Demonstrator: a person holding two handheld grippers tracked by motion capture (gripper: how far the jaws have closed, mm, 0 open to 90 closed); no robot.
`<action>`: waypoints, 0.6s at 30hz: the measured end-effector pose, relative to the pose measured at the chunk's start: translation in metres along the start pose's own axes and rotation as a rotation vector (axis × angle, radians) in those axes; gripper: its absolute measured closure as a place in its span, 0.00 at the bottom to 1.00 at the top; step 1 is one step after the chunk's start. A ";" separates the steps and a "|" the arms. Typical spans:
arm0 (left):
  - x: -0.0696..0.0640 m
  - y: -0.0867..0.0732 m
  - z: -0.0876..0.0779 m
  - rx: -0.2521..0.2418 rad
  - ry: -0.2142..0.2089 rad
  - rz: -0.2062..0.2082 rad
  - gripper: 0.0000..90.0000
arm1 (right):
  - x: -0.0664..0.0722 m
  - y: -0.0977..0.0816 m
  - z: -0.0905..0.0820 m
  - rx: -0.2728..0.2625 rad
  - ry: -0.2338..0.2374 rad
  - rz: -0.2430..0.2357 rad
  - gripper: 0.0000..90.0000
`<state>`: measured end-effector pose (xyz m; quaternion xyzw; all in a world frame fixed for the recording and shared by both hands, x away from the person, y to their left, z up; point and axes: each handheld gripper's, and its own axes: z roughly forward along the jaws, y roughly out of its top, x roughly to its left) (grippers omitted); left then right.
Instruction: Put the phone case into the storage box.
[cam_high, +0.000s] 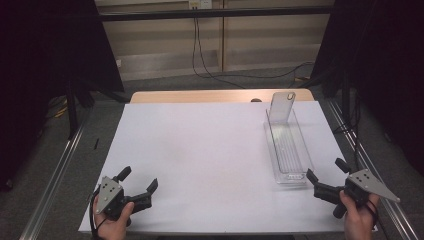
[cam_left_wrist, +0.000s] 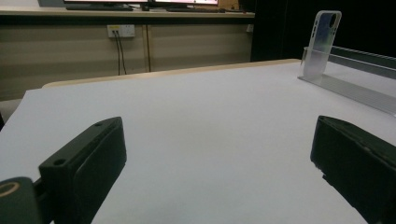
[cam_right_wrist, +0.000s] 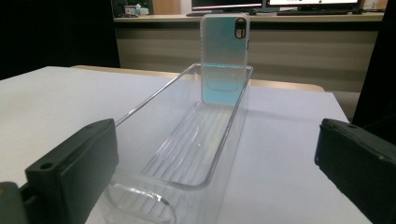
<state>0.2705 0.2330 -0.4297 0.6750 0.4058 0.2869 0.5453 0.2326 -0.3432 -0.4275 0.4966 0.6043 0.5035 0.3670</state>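
Observation:
A long clear plastic tray (cam_high: 289, 152) lies lengthwise on the right side of the white table top (cam_high: 200, 145). A translucent phone case (cam_high: 281, 106) stands upright at the tray's far end, leaning on the end wall. My right gripper (cam_high: 326, 170) is open just in front of the tray's near end, with nothing between its jaws. In the right gripper view the tray (cam_right_wrist: 148, 100) runs away from the open gripper (cam_right_wrist: 217, 163) toward the case (cam_right_wrist: 224, 56). My left gripper (cam_high: 139, 179) rests open and empty at the near left. Its own view shows the case (cam_left_wrist: 322, 42) and the tray (cam_left_wrist: 359, 93) far off to the right.
A wooden table edge (cam_high: 200, 95) shows beyond the white sheet. Metal rails (cam_high: 50, 180) run along both sides of the table. Black curtains and cables hang at the back. The white sheet is bare between the two grippers.

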 end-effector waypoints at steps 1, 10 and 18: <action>0.000 0.000 0.000 0.000 0.003 -0.003 0.04 | 0.001 -0.003 0.000 0.003 -0.003 0.001 0.00; -0.001 -0.001 -0.001 0.001 0.011 -0.008 0.04 | 0.007 -0.013 -0.003 0.027 -0.037 -0.029 0.00; -0.001 -0.001 0.003 0.022 0.018 -0.017 0.04 | 0.009 -0.013 -0.001 0.016 -0.030 -0.004 0.00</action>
